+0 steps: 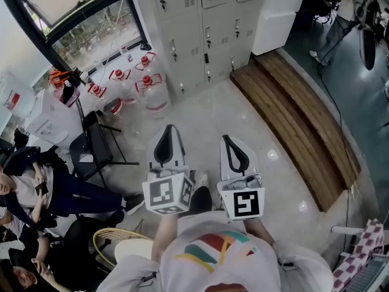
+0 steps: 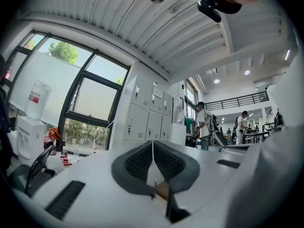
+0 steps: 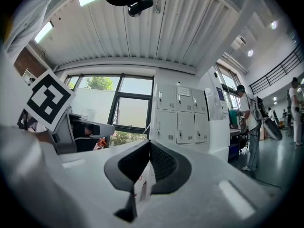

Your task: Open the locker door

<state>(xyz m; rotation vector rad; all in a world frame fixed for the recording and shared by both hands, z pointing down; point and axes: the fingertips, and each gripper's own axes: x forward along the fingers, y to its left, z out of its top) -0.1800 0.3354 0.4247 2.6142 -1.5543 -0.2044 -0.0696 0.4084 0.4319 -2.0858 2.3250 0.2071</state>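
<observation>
Overhead, in the head view, the left gripper (image 1: 166, 145) and the right gripper (image 1: 236, 154) sit side by side in the lower middle of the frame, both pointing up the picture over the pale speckled floor (image 1: 200, 120); each carries its white cube with black square markers (image 1: 167, 193) at the near end; both pairs of black jaws look pressed together with nothing in them. The bank of pale grey metal lockers (image 1: 200, 35) stands at the top centre, well apart from both grippers, with every door that shows closed; clear water bottles with red caps (image 1: 143, 84) stand just left of the lockers; a long brown wooden bench (image 1: 298, 120) runs down the right side; a black chair (image 1: 91, 151) and a seated person (image 1: 36, 190) fill the lower left.

Next, in the left gripper view, the left gripper (image 2: 153, 160) has its ribbed black pads meeting along a thin line at the lower centre, holding nothing; the grey lockers (image 2: 147, 118) show just above them at mid-frame, far off, doors closed; a large dark-framed window (image 2: 90, 108) lies left of them, a white water dispenser (image 2: 31, 122) at the far left, and standing people (image 2: 204, 125) at the right.

Lastly, in the right gripper view, the right gripper (image 3: 148, 163) is likewise closed and empty at the lower centre; the lockers (image 3: 183, 120) stand to the right of centre, apart from the jaws; the other gripper's marker cube (image 3: 47, 99) shows at the left; a standing person (image 3: 247, 122) is at the right.
</observation>
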